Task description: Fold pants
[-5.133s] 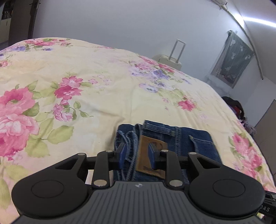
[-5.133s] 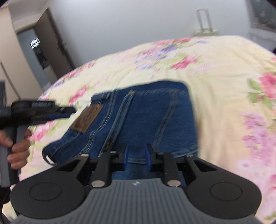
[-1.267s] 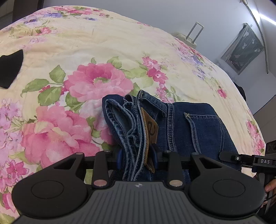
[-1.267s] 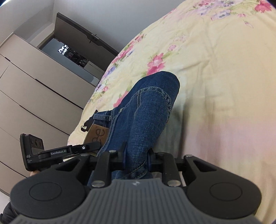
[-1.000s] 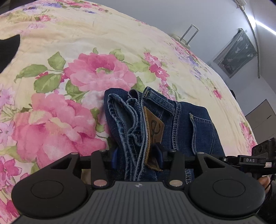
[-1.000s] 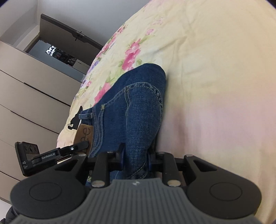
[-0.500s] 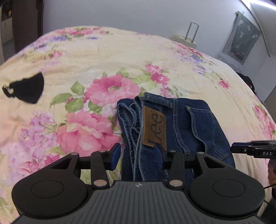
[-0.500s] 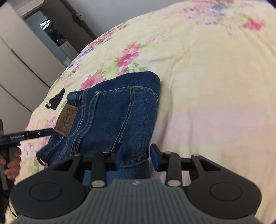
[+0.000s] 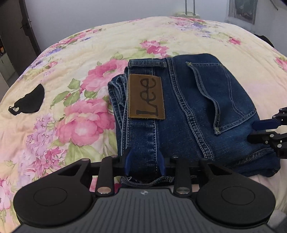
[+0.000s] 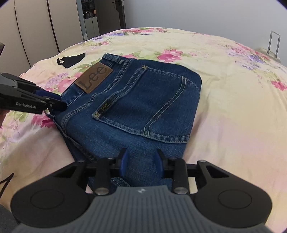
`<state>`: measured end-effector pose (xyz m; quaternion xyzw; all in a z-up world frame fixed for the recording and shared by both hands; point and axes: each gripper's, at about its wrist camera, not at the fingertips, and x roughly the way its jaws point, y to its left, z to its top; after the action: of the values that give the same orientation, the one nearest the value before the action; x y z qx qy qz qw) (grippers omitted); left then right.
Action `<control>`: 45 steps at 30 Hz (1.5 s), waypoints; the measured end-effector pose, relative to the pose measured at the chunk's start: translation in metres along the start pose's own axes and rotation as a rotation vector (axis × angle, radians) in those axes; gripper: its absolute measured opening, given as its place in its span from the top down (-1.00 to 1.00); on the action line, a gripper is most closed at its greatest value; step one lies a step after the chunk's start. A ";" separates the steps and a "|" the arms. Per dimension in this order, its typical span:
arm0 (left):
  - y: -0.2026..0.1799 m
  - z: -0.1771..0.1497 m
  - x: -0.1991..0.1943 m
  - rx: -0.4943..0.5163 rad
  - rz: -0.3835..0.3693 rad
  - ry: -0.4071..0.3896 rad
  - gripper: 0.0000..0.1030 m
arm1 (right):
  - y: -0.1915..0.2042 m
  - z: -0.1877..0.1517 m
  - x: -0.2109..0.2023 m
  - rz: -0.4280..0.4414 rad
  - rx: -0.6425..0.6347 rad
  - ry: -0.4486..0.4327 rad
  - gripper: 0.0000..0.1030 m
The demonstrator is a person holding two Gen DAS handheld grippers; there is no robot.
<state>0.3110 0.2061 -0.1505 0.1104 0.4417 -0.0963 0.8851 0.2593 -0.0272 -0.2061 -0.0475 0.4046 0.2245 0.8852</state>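
Soft, even indoor light; sharp centres, fisheye-curved edges, slight corner blur, no glare.

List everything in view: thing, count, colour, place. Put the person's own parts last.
jeans: one, dark blue, folded into a compact stack on the bed
leather patch: one, brown, on the jeans' waistband
bedspread: one, pale yellow with pink flowers, covers the bed
small black item: one, black, on the bedspread left of the jeans
suitcase: one, pale, beyond the bed's far edge
wardrobe: one, beige, by the wall
left gripper: one, black with blue pads, jaws astride the jeans' near edge, just been closing
right gripper: one, black with blue pads, over the jeans' near edge
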 end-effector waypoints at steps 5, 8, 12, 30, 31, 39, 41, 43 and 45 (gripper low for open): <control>0.003 0.006 -0.002 -0.023 -0.004 0.022 0.23 | -0.002 0.003 0.014 0.009 -0.010 0.050 0.48; 0.000 0.013 -0.015 -0.012 0.005 0.020 0.27 | -0.003 0.011 0.009 0.018 -0.016 0.076 0.48; -0.006 0.028 -0.058 0.030 0.035 -0.050 0.28 | -0.003 0.025 -0.020 0.026 0.015 0.051 0.43; -0.031 0.029 -0.306 -0.024 0.225 -0.427 -0.49 | 0.063 0.035 -0.250 -0.048 -0.074 -0.276 -0.26; -0.037 0.020 -0.312 -0.024 0.227 -0.444 -0.61 | 0.067 0.028 -0.261 -0.044 -0.066 -0.291 -0.26; -0.090 -0.037 -0.321 -0.096 0.311 -0.470 -0.77 | 0.100 -0.021 -0.311 -0.032 -0.042 -0.366 -0.48; -0.099 -0.050 -0.316 -0.128 0.299 -0.446 -0.77 | 0.104 -0.034 -0.316 -0.015 -0.014 -0.370 -0.57; -0.106 -0.061 -0.309 -0.168 0.281 -0.419 -0.77 | 0.107 -0.046 -0.319 -0.005 0.007 -0.379 -0.57; -0.113 -0.068 -0.300 -0.193 0.266 -0.402 -0.77 | 0.109 -0.057 -0.317 -0.025 0.017 -0.371 -0.57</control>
<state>0.0514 0.1385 0.0380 0.0612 0.2454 0.0436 0.9665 -0.0085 -0.0585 0.0002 -0.0027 0.2356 0.2148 0.9478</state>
